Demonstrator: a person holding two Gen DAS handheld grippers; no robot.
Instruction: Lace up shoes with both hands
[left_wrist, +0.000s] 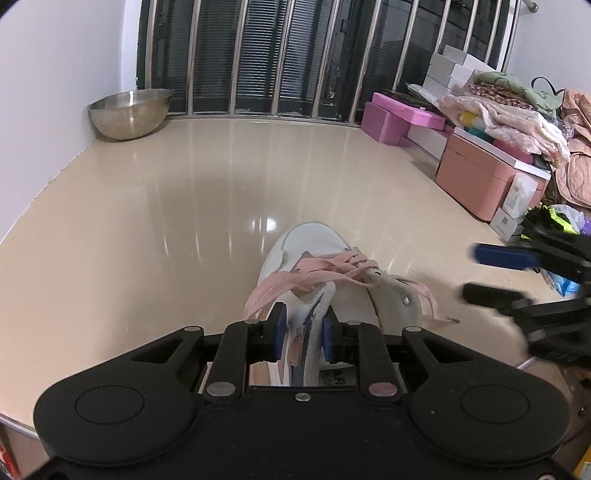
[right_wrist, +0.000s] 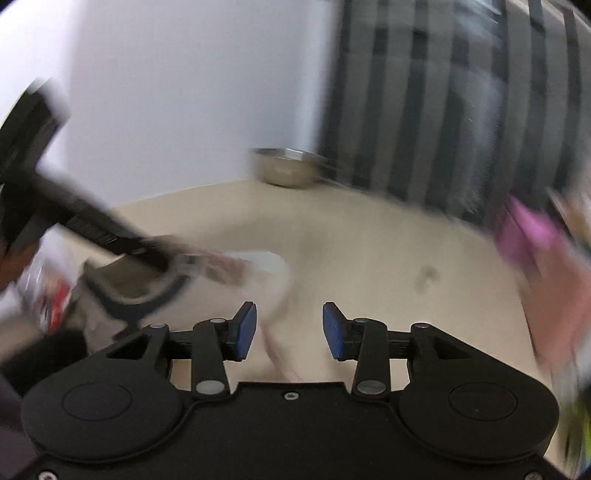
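Observation:
A white shoe (left_wrist: 314, 243) with pink laces (left_wrist: 317, 269) lies on the beige table, toe pointing away. In the left wrist view my left gripper (left_wrist: 304, 332) is shut on the shoe's padded white tongue (left_wrist: 317, 314), which stands up between the blue pads. One loose lace end (left_wrist: 428, 295) trails off the shoe's right side. My right gripper (left_wrist: 495, 275) hovers to the right of the shoe, blurred, jaws apart. In the blurred right wrist view the right gripper (right_wrist: 290, 330) is open; a pink lace (right_wrist: 280, 363) runs on the table below the gap, not pinched. The shoe (right_wrist: 258, 266) and left gripper (right_wrist: 110, 236) show at left.
A steel bowl (left_wrist: 129, 114) sits in the far left corner by the barred window. Pink boxes (left_wrist: 399, 118), a peach box (left_wrist: 480, 177) and a heap of cloths (left_wrist: 517, 118) crowd the right side. The table's edge (left_wrist: 14, 421) runs at lower left.

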